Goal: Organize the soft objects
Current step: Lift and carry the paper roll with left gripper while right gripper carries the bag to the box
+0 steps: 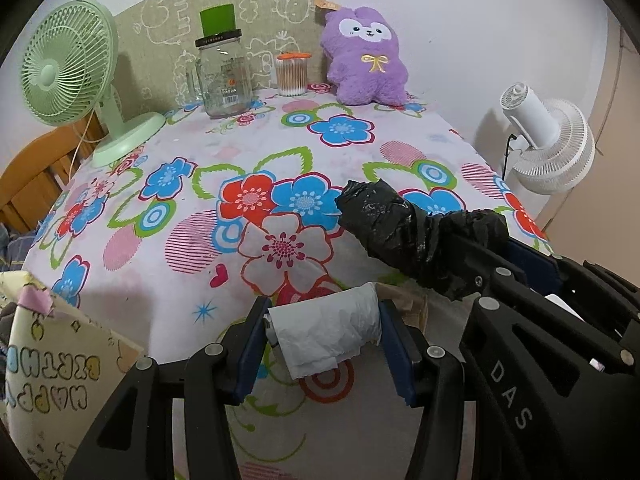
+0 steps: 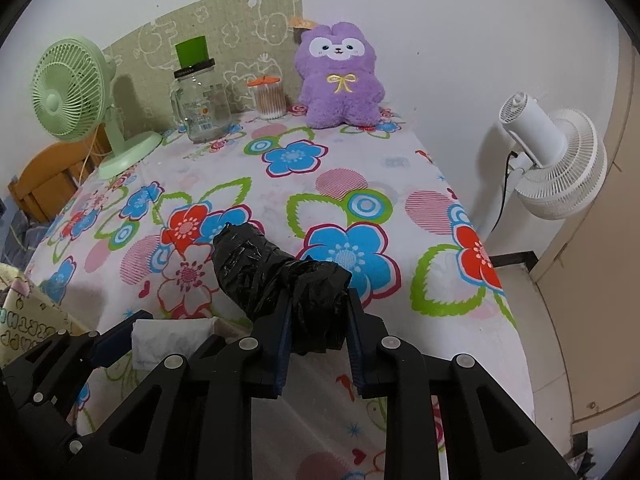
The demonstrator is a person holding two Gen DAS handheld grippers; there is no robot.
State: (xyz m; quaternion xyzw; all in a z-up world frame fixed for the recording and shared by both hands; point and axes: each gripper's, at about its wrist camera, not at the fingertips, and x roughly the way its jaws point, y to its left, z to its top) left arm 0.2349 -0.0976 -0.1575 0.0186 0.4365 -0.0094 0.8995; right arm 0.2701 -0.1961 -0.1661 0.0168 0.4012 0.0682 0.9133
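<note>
two grippers each hold a roll over the flowery table. the left gripper squeezes a white bag roll. the right gripper squeezes a black bag roll. a purple plush toy sits far back by the wall.
</note>
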